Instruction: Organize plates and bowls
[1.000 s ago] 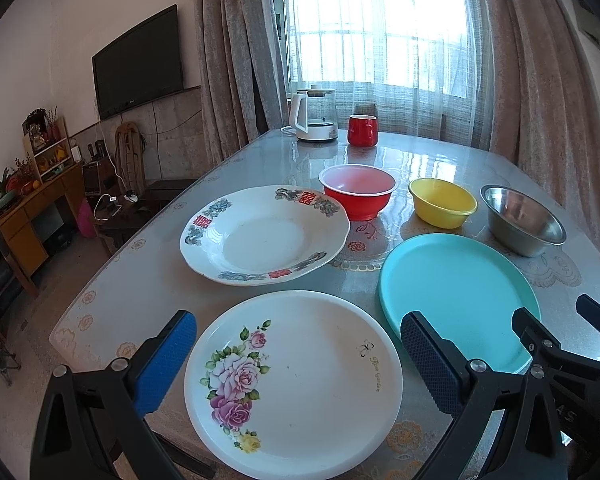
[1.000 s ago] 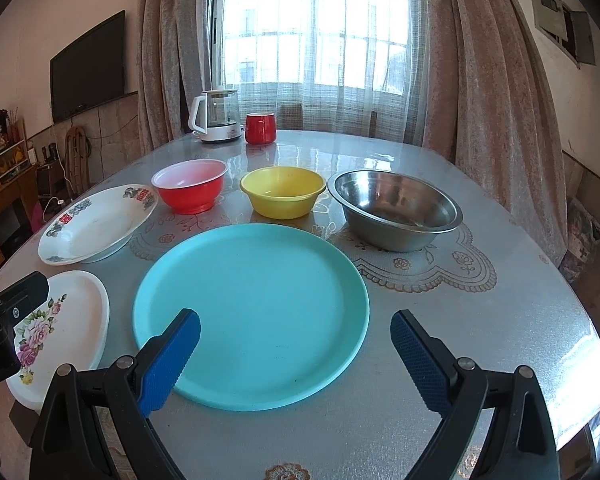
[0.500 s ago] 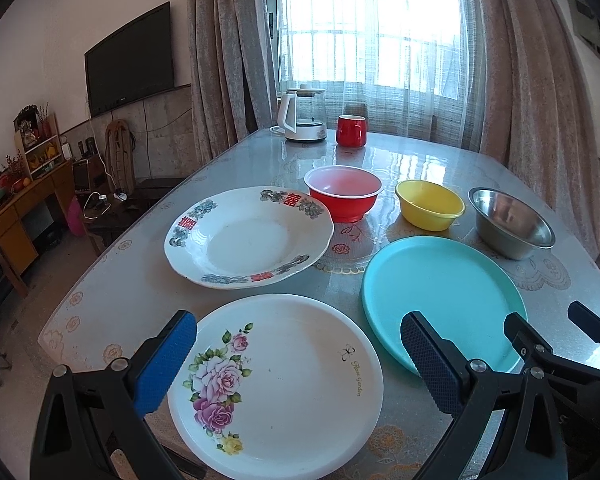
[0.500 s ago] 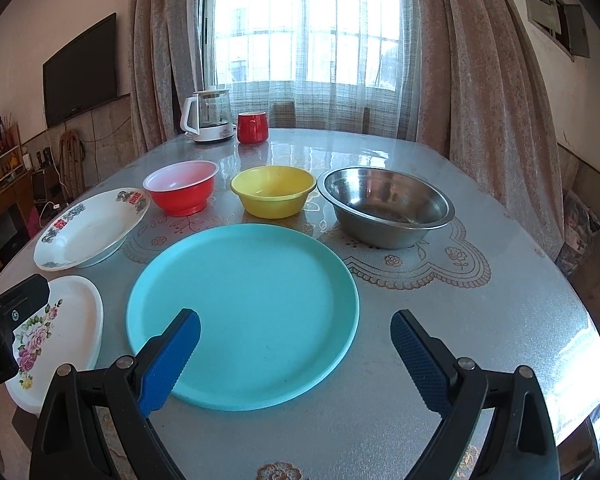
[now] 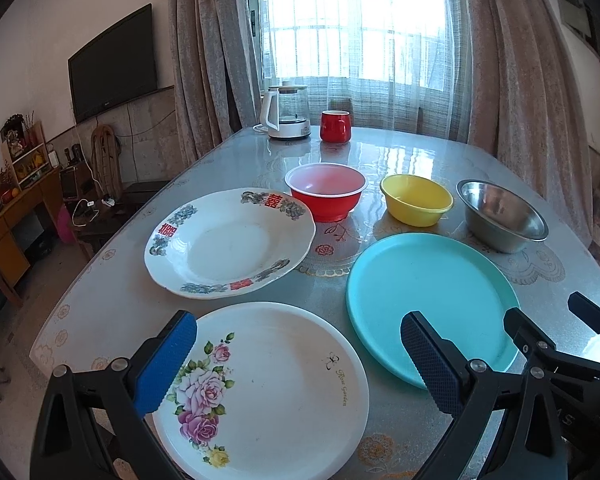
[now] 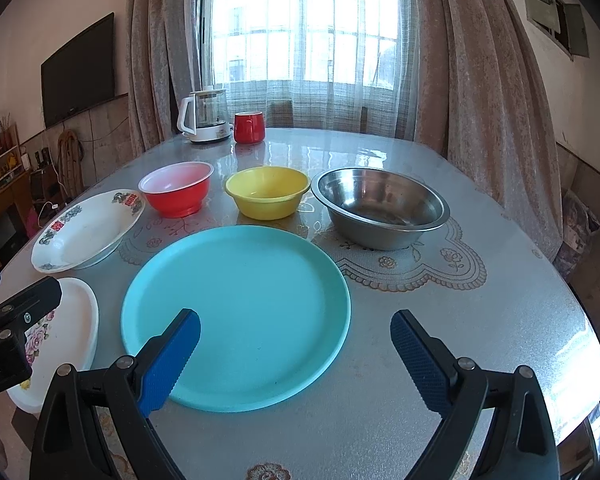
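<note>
A white rose-print plate [image 5: 268, 384] lies at the table's near edge, under my open left gripper [image 5: 296, 344]. Beyond it sits a white deep plate with a floral rim [image 5: 230, 242]. A teal plate [image 5: 428, 300] lies to the right; in the right wrist view it [image 6: 236, 312] is just ahead of my open, empty right gripper [image 6: 294, 344]. Behind stand a red bowl [image 6: 176, 188], a yellow bowl [image 6: 267, 192] and a steel bowl [image 6: 380, 206], in a row. The rose plate [image 6: 70, 336] is partly hidden by the left gripper there.
A white kettle [image 6: 206, 120] and a red mug [image 6: 249, 127] stand at the table's far end by the curtained window. The glass-topped table [image 6: 480, 320] has lace mats under it. A TV and a cabinet are off to the left.
Both grippers have drawn back and risen slightly, so the plates and bowls sit a little farther off in view. The jaws stay open; nothing on the table has moved.
</note>
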The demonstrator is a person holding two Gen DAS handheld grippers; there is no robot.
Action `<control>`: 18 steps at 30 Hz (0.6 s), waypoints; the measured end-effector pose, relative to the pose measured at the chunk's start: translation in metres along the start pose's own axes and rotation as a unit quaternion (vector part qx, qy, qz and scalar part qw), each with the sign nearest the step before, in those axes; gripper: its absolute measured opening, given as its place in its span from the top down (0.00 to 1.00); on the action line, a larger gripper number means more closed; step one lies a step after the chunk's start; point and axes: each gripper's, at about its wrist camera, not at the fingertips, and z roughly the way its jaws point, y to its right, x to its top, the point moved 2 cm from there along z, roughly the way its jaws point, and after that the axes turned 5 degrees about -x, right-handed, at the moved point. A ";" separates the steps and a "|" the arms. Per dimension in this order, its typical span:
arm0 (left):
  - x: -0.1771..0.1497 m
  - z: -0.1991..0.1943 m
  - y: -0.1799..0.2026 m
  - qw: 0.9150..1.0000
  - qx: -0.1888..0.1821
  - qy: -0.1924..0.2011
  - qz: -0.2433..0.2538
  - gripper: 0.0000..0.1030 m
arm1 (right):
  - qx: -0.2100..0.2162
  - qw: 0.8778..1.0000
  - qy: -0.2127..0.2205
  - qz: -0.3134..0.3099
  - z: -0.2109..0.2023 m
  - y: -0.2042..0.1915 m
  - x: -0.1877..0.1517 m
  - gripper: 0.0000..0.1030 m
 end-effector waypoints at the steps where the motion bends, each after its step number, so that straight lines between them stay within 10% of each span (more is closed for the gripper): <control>1: 0.001 0.002 0.001 1.000 -0.001 -0.001 0.002 0.00 | -0.002 1.000 -0.002 0.001 0.001 0.001 0.000 0.05; 12: 0.006 0.020 0.011 0.999 -0.024 -0.027 0.013 0.00 | -0.011 1.000 -0.022 0.009 0.014 0.010 -0.001 0.05; 18: 0.028 0.045 0.012 0.988 -0.129 -0.083 0.006 0.00 | 0.034 0.998 -0.051 0.032 0.027 0.023 0.002 0.16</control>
